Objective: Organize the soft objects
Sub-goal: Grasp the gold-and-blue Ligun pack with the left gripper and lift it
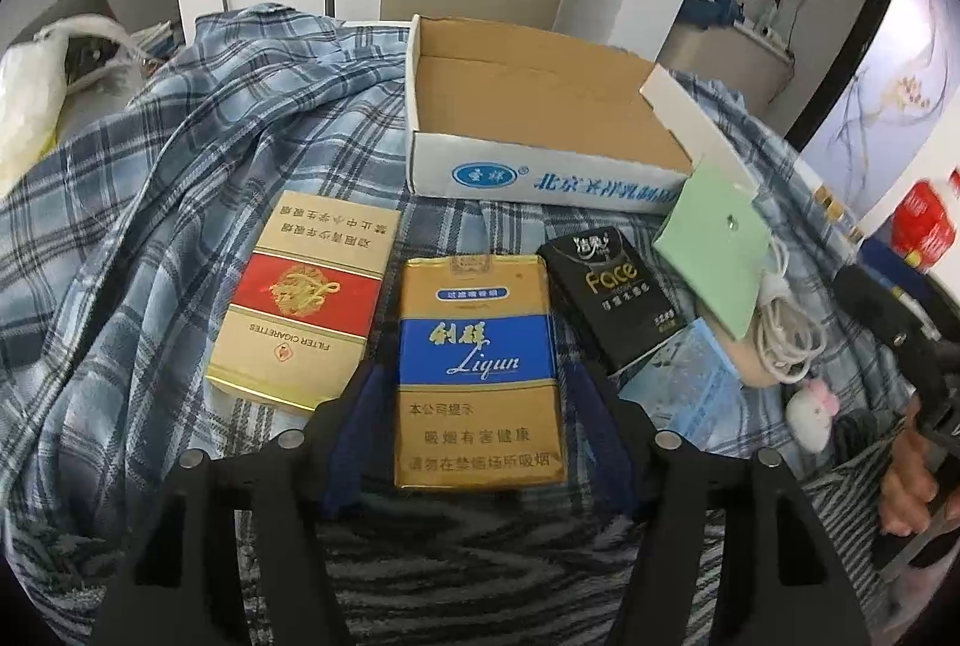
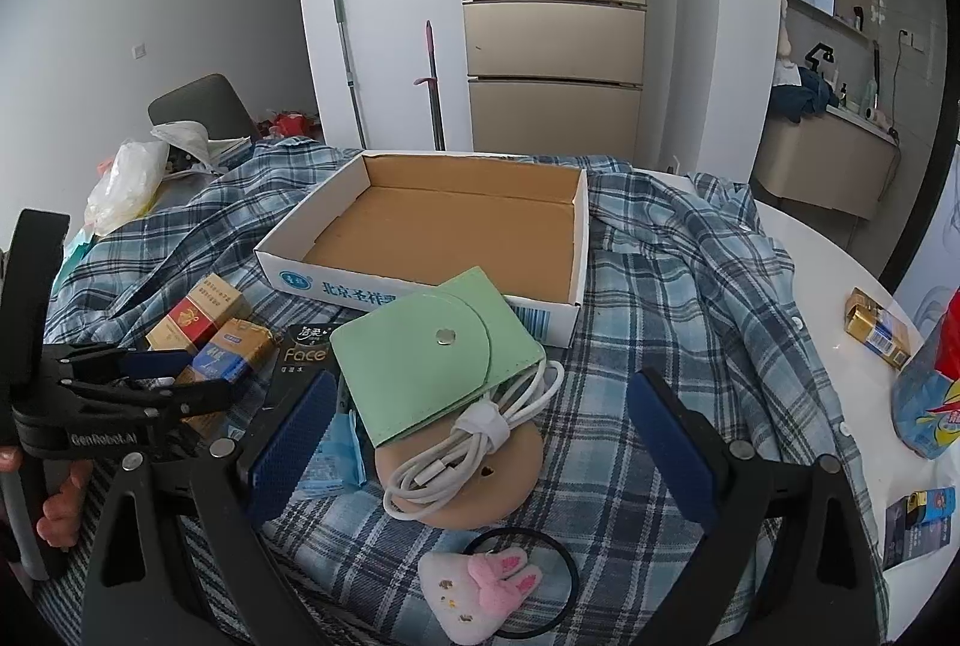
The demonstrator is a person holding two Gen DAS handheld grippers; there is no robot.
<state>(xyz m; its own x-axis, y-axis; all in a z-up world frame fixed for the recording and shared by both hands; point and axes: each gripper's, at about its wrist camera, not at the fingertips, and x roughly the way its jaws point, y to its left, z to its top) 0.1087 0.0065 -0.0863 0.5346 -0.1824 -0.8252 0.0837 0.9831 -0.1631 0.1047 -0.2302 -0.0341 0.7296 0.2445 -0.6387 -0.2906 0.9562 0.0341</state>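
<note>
Straddling Liqun cigarette pack (image 1: 480, 370) before cardboard box (image 1: 540, 178), left tongs (image 1: 480, 406) wide, not gripping; right tongs (image 2: 480, 442) wide over green pouch (image 2: 432, 352).

soft even daylight, sharp centre, fisheye-bent dark corners.

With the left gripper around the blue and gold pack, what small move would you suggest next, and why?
Probably close the left gripper on the blue and gold pack. The pack lies flat on the plaid cloth between the open jaws, and there seems to be a gap on each side, so no grip yet. The cardboard box behind it stands empty, ready to take it.
</note>
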